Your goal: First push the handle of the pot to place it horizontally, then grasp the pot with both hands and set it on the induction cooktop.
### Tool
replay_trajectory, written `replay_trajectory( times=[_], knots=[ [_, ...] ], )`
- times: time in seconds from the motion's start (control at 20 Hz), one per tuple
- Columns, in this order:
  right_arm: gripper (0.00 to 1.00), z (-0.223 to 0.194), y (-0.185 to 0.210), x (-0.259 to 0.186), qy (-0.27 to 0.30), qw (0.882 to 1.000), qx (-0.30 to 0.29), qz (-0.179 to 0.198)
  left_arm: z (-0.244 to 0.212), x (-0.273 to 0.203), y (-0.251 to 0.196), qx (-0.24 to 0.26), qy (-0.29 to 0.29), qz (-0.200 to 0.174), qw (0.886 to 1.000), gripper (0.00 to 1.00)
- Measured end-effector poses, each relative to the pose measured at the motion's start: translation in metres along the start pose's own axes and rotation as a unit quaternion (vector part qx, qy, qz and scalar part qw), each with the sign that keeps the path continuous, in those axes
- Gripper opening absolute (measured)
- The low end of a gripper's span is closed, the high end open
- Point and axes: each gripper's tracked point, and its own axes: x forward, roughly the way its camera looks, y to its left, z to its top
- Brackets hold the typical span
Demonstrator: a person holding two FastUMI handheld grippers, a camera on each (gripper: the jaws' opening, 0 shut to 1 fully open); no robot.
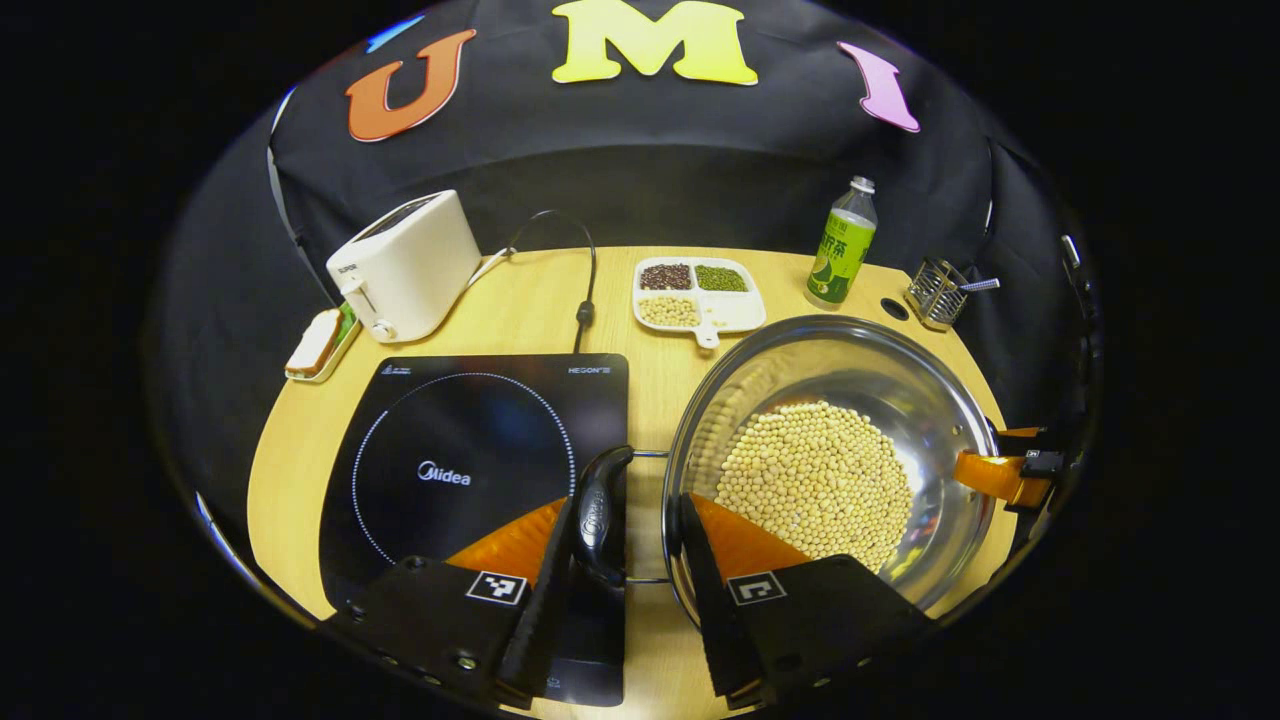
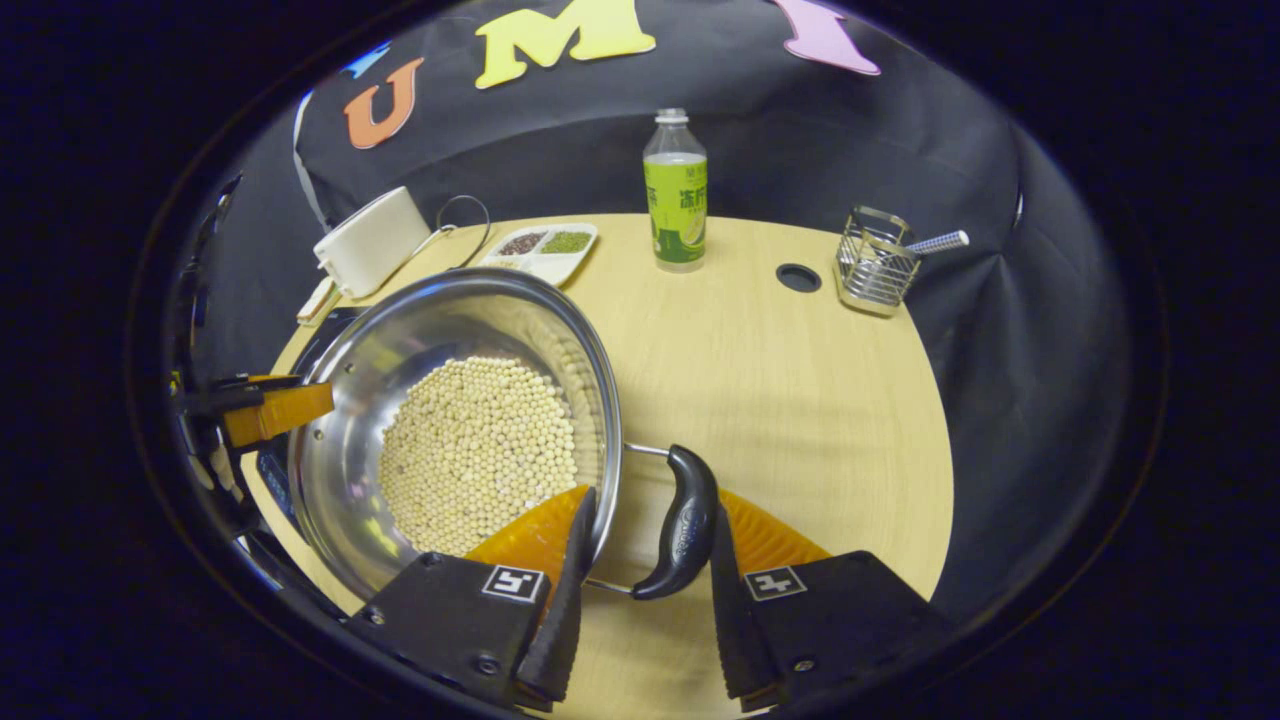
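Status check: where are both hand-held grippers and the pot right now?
Left hand-held gripper open, straddling left pot handle. Right hand-held gripper open around right handle. Pot of beans beside induction cooktop. Path clear.

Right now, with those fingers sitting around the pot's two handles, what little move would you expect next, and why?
Probably closing both grippers. The left gripper straddles one black handle and the right gripper straddles the other handle, fingers apparently open with gaps. The pot sits beside the induction cooktop, so a grip comes before lifting.
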Motion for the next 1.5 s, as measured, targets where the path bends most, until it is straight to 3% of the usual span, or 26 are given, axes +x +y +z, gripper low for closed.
replay_trajectory(
  times=[0.8,1.5],
  knots=[
    [0.56,0.033,0.108,-0.008,-0.022,1.0,-0.021,0.006,0.004,-0.022,0.105,-0.031,-0.011,-0.006,0.999,0.58],
    [0.56,0.033,0.206,0.006,-0.01,1.0,-0.017,0.023,-0.007,-0.033,0.198,-0.037,-0.008,0.012,0.999,0.58]
  ],
)
